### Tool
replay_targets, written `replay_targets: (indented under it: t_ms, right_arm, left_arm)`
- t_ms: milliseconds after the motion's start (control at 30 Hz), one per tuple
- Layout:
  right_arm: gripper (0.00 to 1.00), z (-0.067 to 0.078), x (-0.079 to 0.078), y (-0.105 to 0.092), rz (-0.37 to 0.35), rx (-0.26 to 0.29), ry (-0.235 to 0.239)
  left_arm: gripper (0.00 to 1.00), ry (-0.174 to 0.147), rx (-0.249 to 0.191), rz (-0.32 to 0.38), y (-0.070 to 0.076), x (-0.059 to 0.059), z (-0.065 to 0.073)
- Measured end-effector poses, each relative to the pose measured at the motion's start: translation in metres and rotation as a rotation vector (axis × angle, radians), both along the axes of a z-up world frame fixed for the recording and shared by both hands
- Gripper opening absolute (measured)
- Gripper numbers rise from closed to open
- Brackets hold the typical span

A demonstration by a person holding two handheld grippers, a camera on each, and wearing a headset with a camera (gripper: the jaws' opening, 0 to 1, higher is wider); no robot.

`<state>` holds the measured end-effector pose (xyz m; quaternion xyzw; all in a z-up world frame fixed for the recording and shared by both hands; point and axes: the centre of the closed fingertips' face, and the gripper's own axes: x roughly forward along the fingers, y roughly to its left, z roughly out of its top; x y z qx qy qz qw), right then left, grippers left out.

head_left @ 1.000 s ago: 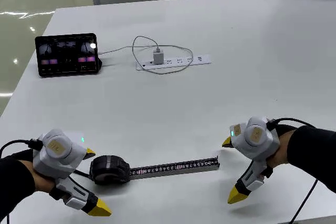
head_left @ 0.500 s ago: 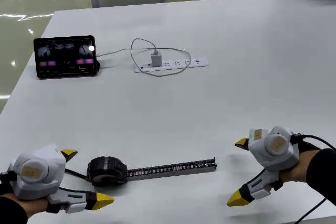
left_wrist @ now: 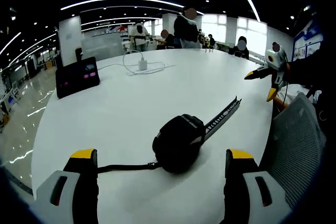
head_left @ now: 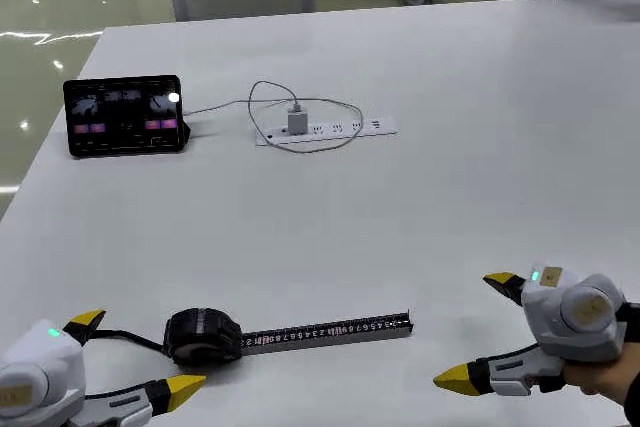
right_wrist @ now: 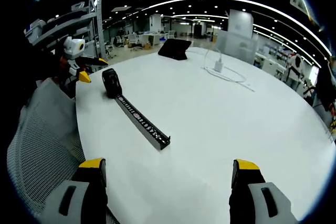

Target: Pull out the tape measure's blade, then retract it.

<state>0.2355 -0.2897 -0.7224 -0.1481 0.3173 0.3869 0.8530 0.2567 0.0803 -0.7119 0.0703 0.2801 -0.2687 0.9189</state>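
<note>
- Tape measure (head_left: 203, 335) lies on the white table (head_left: 420, 187) near its front edge, and neither tool touches it.
- Its blade (head_left: 330, 332) is drawn out to the right of the black case (left_wrist: 178, 142) and lies flat on the table, with the end hook at the far tip (the markings are too small to read).
- Just left of the case is the left gripper (head_left: 135, 353), its jaws spread wide and holding nothing. In the left gripper view the case sits between and a little ahead of the two yellow tips.
- A thin black strap (head_left: 125, 339) runs from the case toward the left gripper.
- Right of the blade's tip and apart from it is the right gripper (head_left: 478, 330), jaws released wide and empty. In the right gripper view bare table lies between its tips and the hook end.
- Farther back, a tablet (head_left: 125, 114) stands with its screen lit. To its right lies a white power strip (head_left: 345, 128) with a charger (head_left: 297, 122) plugged in and a looped cable (head_left: 262, 97).
</note>
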Motion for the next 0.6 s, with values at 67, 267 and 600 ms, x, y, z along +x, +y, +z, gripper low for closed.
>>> replay_targets:
  t_ms: [67, 267, 600]
  right_arm:
    - [0.99, 0.003, -0.002, -0.006, -0.032, 0.0, -0.031]
    - [0.99, 0.008, -0.014, -0.017, -0.061, 0.004, -0.05]
    - [0.99, 0.006, -0.027, -0.023, -0.102, 0.021, -0.06]
  left_arm:
    - [0.99, -0.006, -0.002, 0.011, 0.004, -0.001, 0.002]
    - [0.99, -0.05, 0.016, 0.002, 0.006, -0.011, 0.011]
    - [0.99, -0.028, 0.042, -0.047, 0.002, -0.028, 0.004]
